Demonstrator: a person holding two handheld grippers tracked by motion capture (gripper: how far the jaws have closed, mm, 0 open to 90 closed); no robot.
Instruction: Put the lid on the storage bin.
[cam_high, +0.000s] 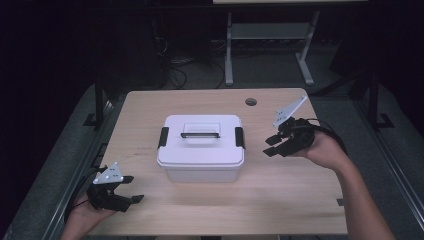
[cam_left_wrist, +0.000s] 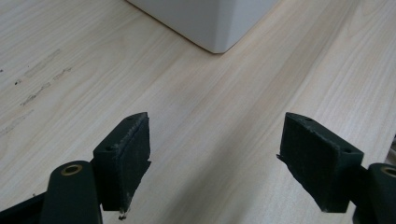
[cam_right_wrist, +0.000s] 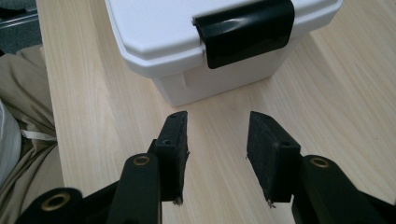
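Note:
A white lidded storage box (cam_high: 201, 147) stands in the middle of the wooden table (cam_high: 280, 200), with a handle on its lid and a black latch (cam_high: 240, 137) on each end, both down. My right gripper (cam_high: 273, 146) hovers just right of the box, open, its jaws pointing at the right latch (cam_right_wrist: 245, 30) with nothing between them. My left gripper (cam_high: 131, 189) rests low near the front left corner of the table, open wide and empty. One corner of the box (cam_left_wrist: 217, 28) lies ahead of it.
A round cable hole (cam_high: 251, 102) sits near the table's far right corner. Behind the table stand the legs of another desk (cam_high: 228, 50) and loose cables on the dark floor. A person's clothing (cam_right_wrist: 18, 116) shows beside the table edge.

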